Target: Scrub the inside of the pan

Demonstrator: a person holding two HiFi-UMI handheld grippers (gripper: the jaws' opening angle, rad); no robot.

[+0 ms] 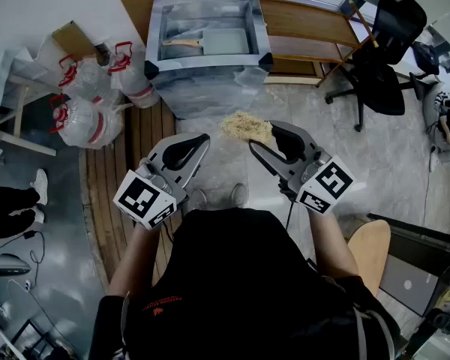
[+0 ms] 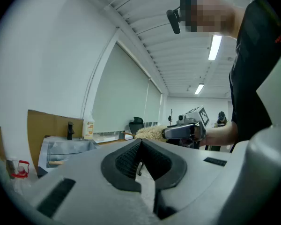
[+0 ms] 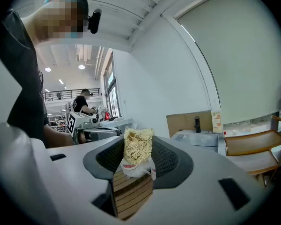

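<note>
— What's in the right tongs (image 1: 261, 135)?

— A straw-coloured fibrous scrubbing pad (image 1: 246, 126). The jaws are clamped on it from both sides. In the right gripper view the wad sticks up past the tips, and a scrap of white wrapping with a bit of red shows at its base.

— And the left tongs (image 1: 202, 139)?

— The jaws are pressed together at the tips with nothing between them. Both tongs are held out in front of the person's chest, side by side and near each other, pointing forward.

— Where is the pan?

— The grey square pan (image 1: 225, 41) lies flat in the basin of a stainless-steel sink unit (image 1: 156, 22), straight ahead of the person. Its light wooden handle (image 1: 181, 43) points to the left. It is well apart from both tongs, and neither the pad nor a jaw touches it.

— Anything round the sink?

— Clear plastic jugs with red handles (image 1: 90, 103) sit on the floor to its left. A black office chair (image 1: 381, 58) stands off to the right, past a wooden counter (image 1: 307, 22) that adjoins the sink.
</note>
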